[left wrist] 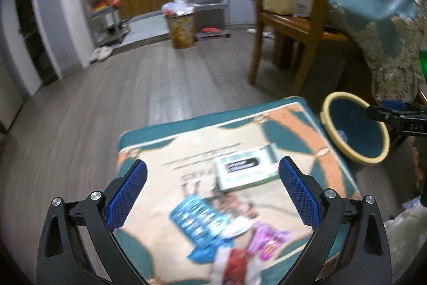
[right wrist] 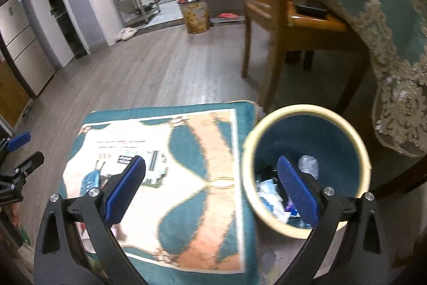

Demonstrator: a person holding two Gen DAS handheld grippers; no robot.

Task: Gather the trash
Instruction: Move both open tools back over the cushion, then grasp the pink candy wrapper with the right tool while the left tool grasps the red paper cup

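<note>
bin (right wrist: 355, 151): wrappers, crumpled plastic inside | mat (left wrist: 186, 151): wrappers loose | left gripper (left wrist: 213, 194): jaws wide, empty | right gripper (right wrist: 210, 188): jaws wide, empty

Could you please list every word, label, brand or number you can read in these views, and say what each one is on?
"BAS": white letters on the black body of the right tongs, cut off at the picture's edge.
Packet on the mat: a dark label with print, too blurred to read.
Mat: a line of small print, too blurred to read.
Blue wrapper: pale markings, blurred, unreadable.
Bin: no text visible.
</note>
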